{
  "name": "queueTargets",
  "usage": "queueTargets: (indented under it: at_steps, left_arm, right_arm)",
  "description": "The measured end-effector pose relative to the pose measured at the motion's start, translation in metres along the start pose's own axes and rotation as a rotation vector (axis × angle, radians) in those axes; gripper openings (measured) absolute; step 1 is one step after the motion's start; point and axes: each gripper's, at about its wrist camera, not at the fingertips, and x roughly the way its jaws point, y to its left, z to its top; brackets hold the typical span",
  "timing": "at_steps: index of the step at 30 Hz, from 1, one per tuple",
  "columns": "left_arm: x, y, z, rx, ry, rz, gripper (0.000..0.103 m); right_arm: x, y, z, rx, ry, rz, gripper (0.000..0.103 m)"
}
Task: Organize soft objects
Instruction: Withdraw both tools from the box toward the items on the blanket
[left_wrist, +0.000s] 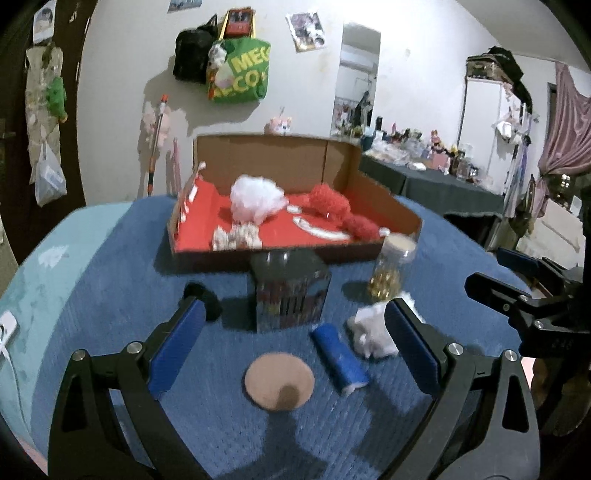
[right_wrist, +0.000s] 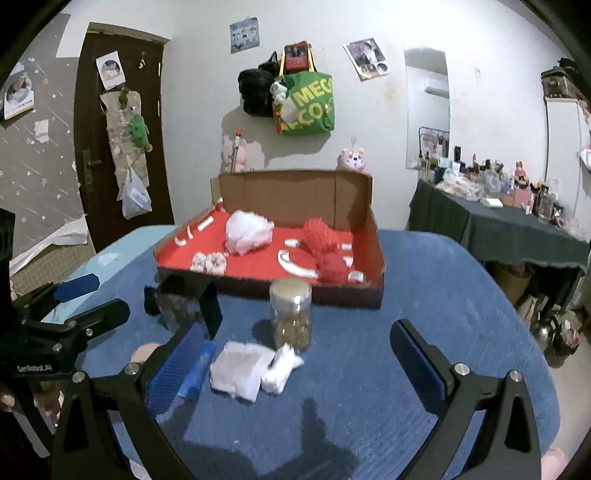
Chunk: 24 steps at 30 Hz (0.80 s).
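Note:
A cardboard box (left_wrist: 388, 206) (right_wrist: 375, 243) with a red floor stands at the back of the blue table. Inside lie a white fluffy puff (left_wrist: 256, 199) (right_wrist: 247, 230), a red fuzzy piece (left_wrist: 332, 203) (right_wrist: 319, 234), a second red ball (right_wrist: 334, 267) and a small beige knit item (left_wrist: 236, 236) (right_wrist: 208, 262). On the table lie white soft wads (left_wrist: 371, 330) (right_wrist: 251, 369). My left gripper (left_wrist: 295, 325) is open above a tan round pad (left_wrist: 279, 380) and a blue roll (left_wrist: 340, 356) (right_wrist: 195, 373). My right gripper (right_wrist: 295, 350) is open, with the white wads between its fingers.
A dark tin (left_wrist: 290, 290) (right_wrist: 184, 302) and a clear jar of golden beads (left_wrist: 391, 266) (right_wrist: 290, 314) stand in front of the box. A small black object (left_wrist: 207, 301) lies left of the tin. A cluttered dark-clothed table (right_wrist: 517, 221) stands at right. Bags (right_wrist: 306, 99) hang on the wall.

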Motion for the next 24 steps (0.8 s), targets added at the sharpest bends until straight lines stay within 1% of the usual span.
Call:
queueTargets:
  at_steps: [3, 6, 9, 14, 24]
  left_arm:
    - [0.01, 0.003, -0.014, -0.014, 0.046, 0.003, 0.099]
    - [0.019, 0.007, -0.024, -0.023, 0.083, 0.006, 0.099]
    - [0.023, 0.01, -0.031, -0.023, 0.103, 0.013, 0.099]
    - [0.03, 0.013, -0.035, -0.024, 0.133, 0.022, 0.099]
    - [0.037, 0.023, -0.041, -0.008, 0.177, 0.031, 0.099]
  right_arm:
    - [0.01, 0.002, -0.013, 0.0, 0.028, -0.007, 0.103]
    - [0.02, 0.002, -0.023, 0.005, 0.061, 0.004, 0.103]
    - [0.029, 0.002, -0.031, 0.011, 0.089, 0.017, 0.103]
    - [0.038, 0.005, -0.038, 0.006, 0.11, 0.04, 0.103]
    - [0.056, 0.022, -0.04, -0.049, 0.136, 0.079, 0.103]
